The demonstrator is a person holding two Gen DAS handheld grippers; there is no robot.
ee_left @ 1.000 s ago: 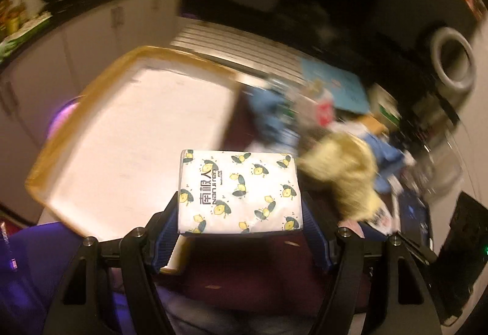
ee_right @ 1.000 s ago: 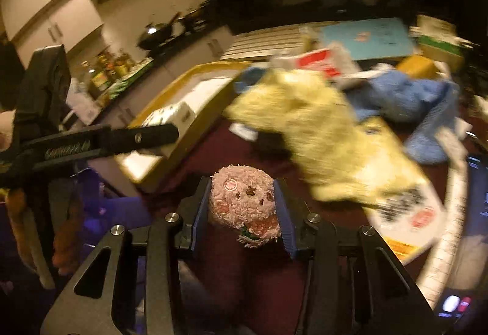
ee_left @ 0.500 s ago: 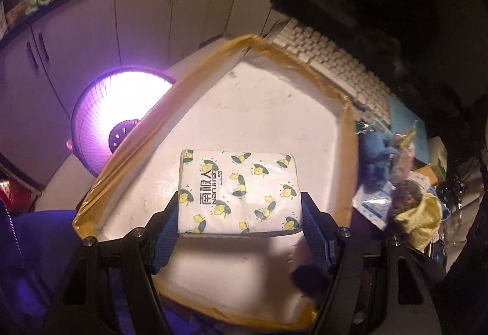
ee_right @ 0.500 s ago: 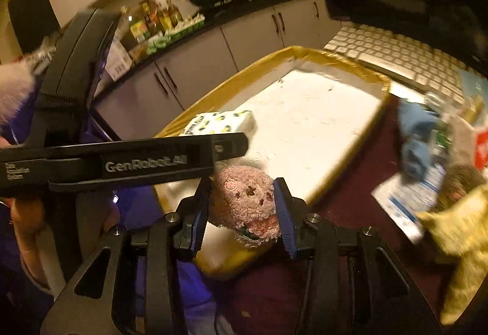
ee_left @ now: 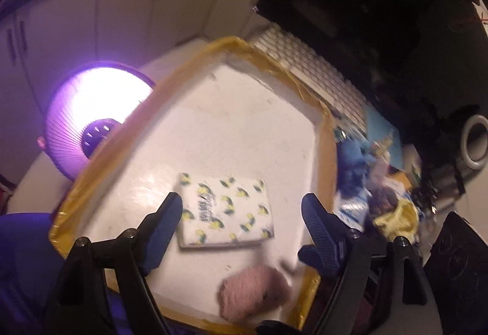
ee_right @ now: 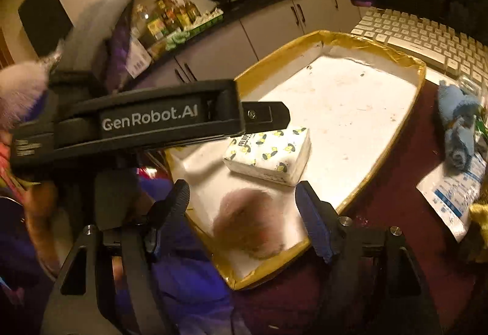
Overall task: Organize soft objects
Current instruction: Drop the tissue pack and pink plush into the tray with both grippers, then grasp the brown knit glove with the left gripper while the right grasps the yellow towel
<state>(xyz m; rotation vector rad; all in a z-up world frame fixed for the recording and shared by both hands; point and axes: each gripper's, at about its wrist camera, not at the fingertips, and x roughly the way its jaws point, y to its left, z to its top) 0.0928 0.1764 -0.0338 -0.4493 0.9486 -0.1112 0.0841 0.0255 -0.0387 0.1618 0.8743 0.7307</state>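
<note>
A white tissue pack [ee_left: 225, 210] printed with yellow lemons lies flat in the white tray with a yellow taped rim [ee_left: 326, 158]. My left gripper [ee_left: 242, 219] hangs just over the pack, its jaws opening, and its blue pads stand clear of the pack's sides. A pink plush toy [ee_right: 250, 225], blurred, sits in the tray's near corner, below and between the fingers of my right gripper [ee_right: 242, 213]. The right jaws are opening wide and do not touch the toy. In the right wrist view the pack [ee_right: 268, 155] lies just beyond the toy, partly under the left gripper's black body [ee_right: 152, 124].
A white keyboard [ee_right: 427, 42] lies behind the tray [ee_right: 396, 133]. To its right on the dark red cloth are a blue towel [ee_right: 457, 121], a printed bag [ee_right: 451, 191] and a yellow cloth [ee_left: 396, 216]. A purple-lit round fan [ee_left: 91, 109] stands left of the tray, before the cabinets.
Both grippers swung from the clutter to over the tray, then let go. The tissue pack and the pink toy left the pads and now lie in the tray.
</note>
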